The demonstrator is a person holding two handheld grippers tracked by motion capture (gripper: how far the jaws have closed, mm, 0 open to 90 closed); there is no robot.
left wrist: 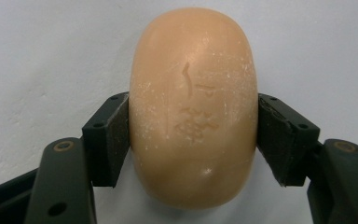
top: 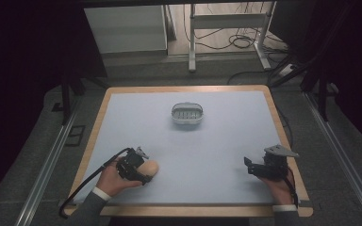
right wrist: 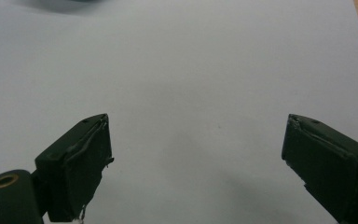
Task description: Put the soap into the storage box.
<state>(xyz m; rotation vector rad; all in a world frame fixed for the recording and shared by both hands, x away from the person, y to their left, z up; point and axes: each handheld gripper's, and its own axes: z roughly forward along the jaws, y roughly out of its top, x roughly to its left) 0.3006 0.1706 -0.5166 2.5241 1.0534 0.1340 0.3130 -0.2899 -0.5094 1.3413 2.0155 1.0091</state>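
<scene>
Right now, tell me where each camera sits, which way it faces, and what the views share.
High view: fixed above the person's side, looking forward and down on the table and the soap dish; both hands and forearms enter from below.
Left gripper view: rides the left gripper, looking along its jaws, which are closed on the soap bar.
Right gripper view: rides the right gripper, looking over bare tabletop, jaws apart.
Shared: high view and left gripper view both show the soap bar gripped.
</scene>
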